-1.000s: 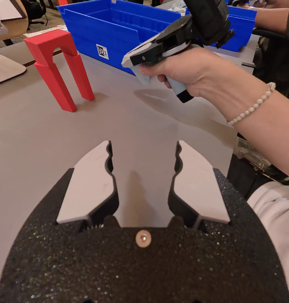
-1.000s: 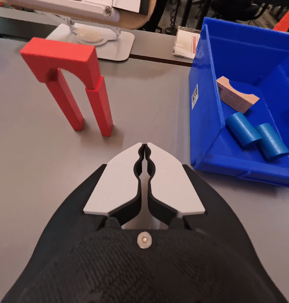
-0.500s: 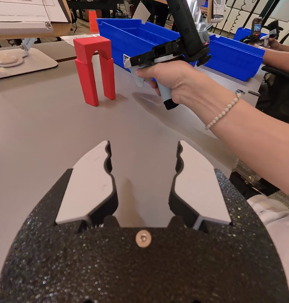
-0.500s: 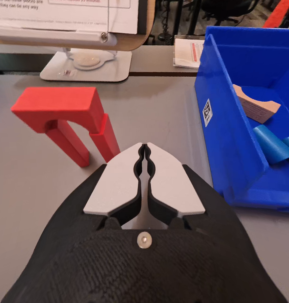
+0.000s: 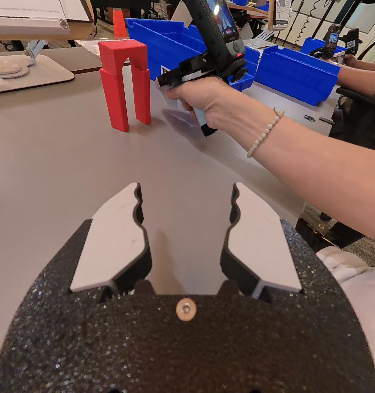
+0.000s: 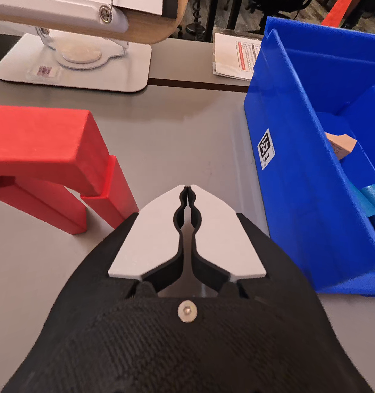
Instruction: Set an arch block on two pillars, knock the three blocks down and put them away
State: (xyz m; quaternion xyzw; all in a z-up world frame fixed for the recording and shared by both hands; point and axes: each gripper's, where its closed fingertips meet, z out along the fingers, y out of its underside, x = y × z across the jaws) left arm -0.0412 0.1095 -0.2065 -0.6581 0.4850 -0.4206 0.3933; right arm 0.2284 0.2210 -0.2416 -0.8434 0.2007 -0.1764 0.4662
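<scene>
A red arch (image 5: 125,57) rests on two upright red pillars (image 5: 116,100) on the grey table (image 5: 54,159). It also shows in the right wrist view (image 6: 39,144), close on the left. My left gripper (image 5: 186,187) is open and empty, low over the table near its front. My right gripper (image 6: 187,187) is shut and empty, between the red arch and a blue bin (image 6: 305,191). In the left wrist view a hand holds the right gripper (image 5: 171,95) just right of the arch. The bin holds a tan arch block (image 6: 340,144) and blue cylinders (image 6: 371,200).
A white stand base (image 6: 82,63) with a board above sits at the back left. A paper card (image 6: 235,57) lies behind the bin. More blue bins (image 5: 295,72) and another person's arm (image 5: 359,74) are at the far right. The table edge (image 5: 297,210) is at the right. My right fingertips sit around 30 cm from my left ones.
My right gripper has moved forward and closer to the red arch, staying shut. The left wrist view has tilted up and back, so the arch now sits nearer the centre. The left gripper stays open.
</scene>
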